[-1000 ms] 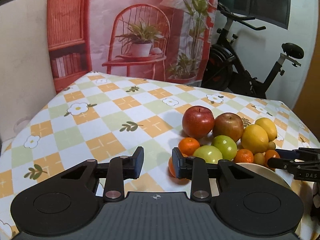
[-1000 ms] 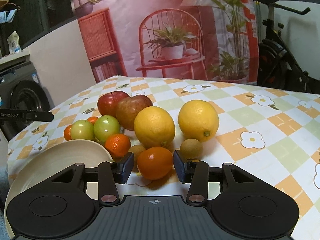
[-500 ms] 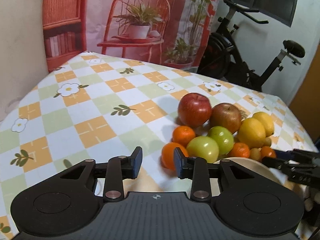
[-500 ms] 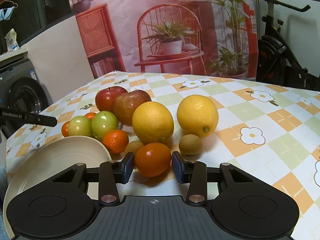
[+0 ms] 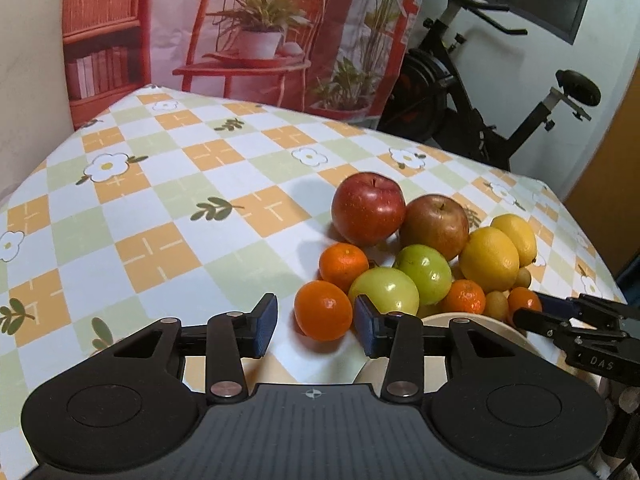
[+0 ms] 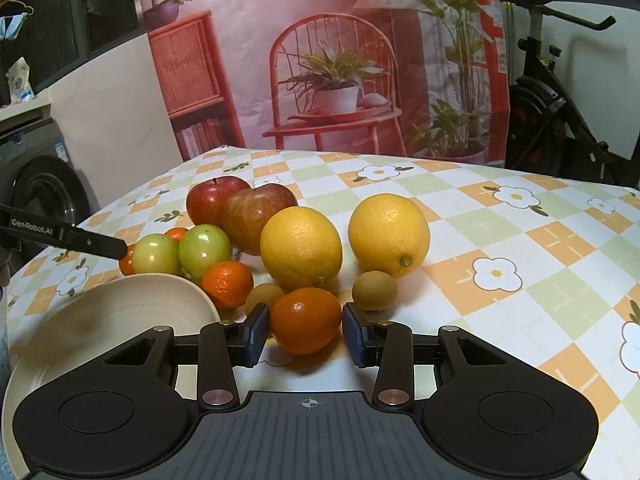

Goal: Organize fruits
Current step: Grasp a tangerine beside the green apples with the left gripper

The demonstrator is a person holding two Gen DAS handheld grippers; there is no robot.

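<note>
A fruit pile lies on the checked tablecloth: two red apples point(image 5: 367, 208), two green fruits point(image 5: 385, 291), two lemons point(image 6: 302, 246), several mandarins and small brown fruits point(image 6: 374, 290). My left gripper point(image 5: 316, 322) is open around a mandarin point(image 5: 323, 310), its pads just clear of the fruit. My right gripper point(image 6: 305, 330) is open around another mandarin point(image 6: 306, 319), pads close on each side. A cream bowl point(image 6: 108, 316) sits left of the right gripper; it also shows in the left wrist view point(image 5: 476, 322).
The right gripper's fingers point(image 5: 560, 316) reach in from the right in the left wrist view. The left gripper's finger point(image 6: 64, 236) shows at left in the right wrist view. An exercise bike point(image 5: 480, 92) and a printed backdrop point(image 6: 340, 60) stand behind the table.
My left gripper moved right and forward so the near mandarin now lies between its pads. My right gripper crept forward around its mandarin. No fruit has moved.
</note>
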